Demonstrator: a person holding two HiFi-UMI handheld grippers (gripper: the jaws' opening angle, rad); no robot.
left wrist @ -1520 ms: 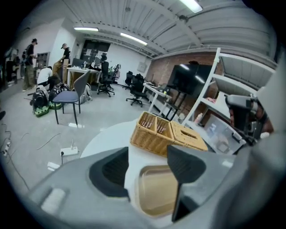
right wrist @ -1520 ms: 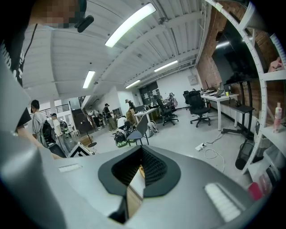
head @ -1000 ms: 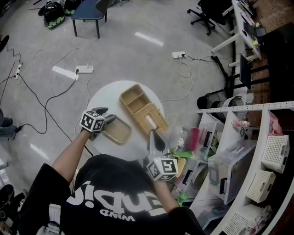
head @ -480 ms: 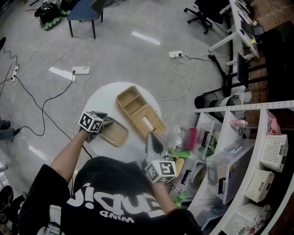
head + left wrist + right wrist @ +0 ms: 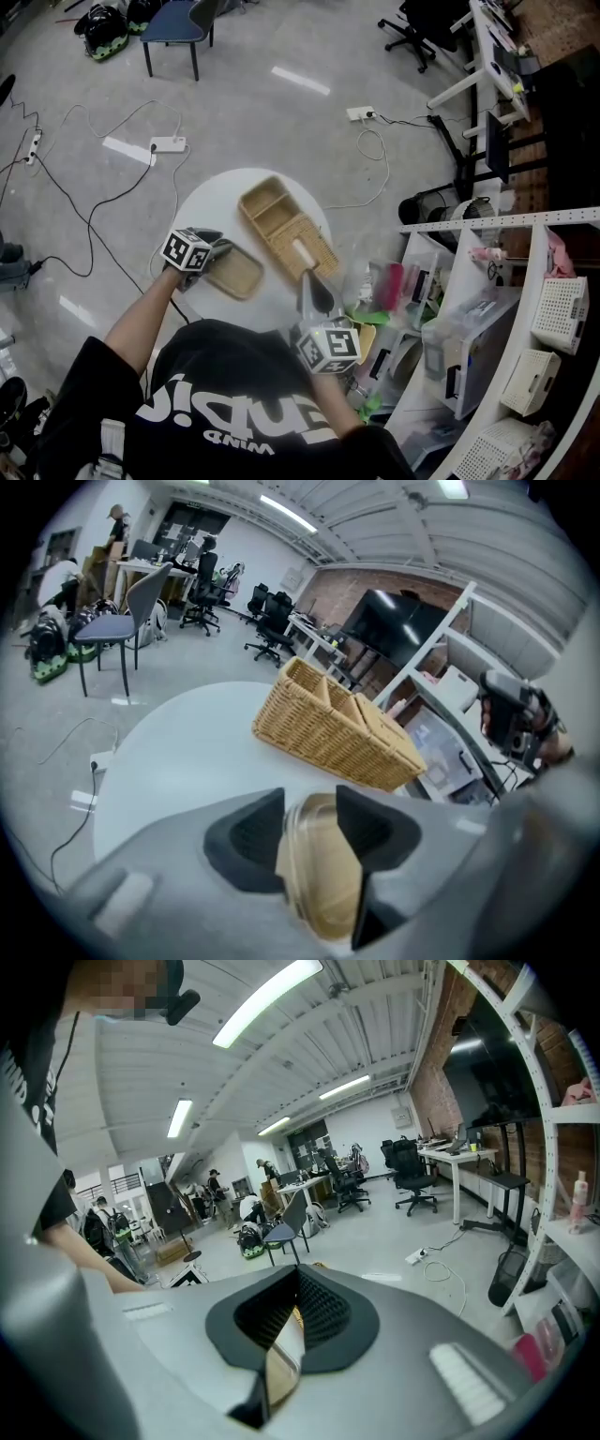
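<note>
Rough woven wicker basket; smooth glossy plastic tray (clear rim); glossy thin strip; matt table.

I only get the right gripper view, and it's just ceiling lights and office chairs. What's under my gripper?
Observer: In the head view, your right gripper, shut on a pale strip, hangs over a wicker basket on a round white table.
Operator: Is the other gripper holding anything?
Observer: Yes, the left gripper is shut on a tan tray's rim.
Operator: Where's that tray?
Observer: Over the table, beside the basket's left side.
</note>
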